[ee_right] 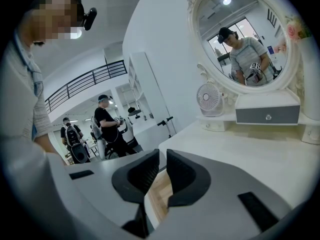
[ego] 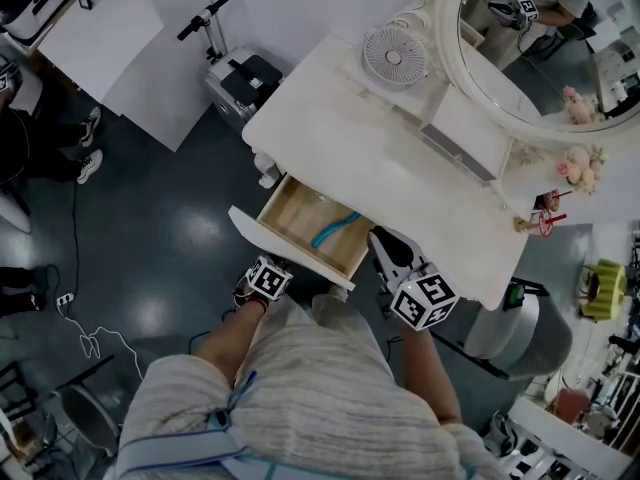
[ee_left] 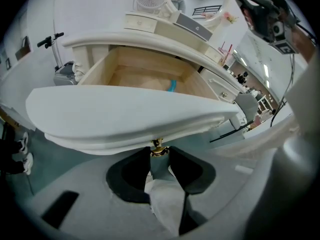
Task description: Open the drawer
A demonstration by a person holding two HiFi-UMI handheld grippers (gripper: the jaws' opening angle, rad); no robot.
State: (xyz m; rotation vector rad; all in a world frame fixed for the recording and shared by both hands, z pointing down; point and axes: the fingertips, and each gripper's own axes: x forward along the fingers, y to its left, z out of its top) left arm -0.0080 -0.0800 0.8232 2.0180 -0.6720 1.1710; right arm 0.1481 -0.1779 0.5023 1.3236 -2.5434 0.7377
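The drawer [ego: 295,218] is seen pulled well out from under the bench [ego: 400,178], its knob [ee_left: 158,148] clenched in the left claw [ee_left: 159,152]; the right claw [ee_right: 163,156] is held empty, barely parted. Little seems left.

Lighting: bright, even, from overhead — pale glare spots on the glossy dark grey floor [ego: 193,231]. Gripper views fisheye-bent, corners black, nearest parts soft.
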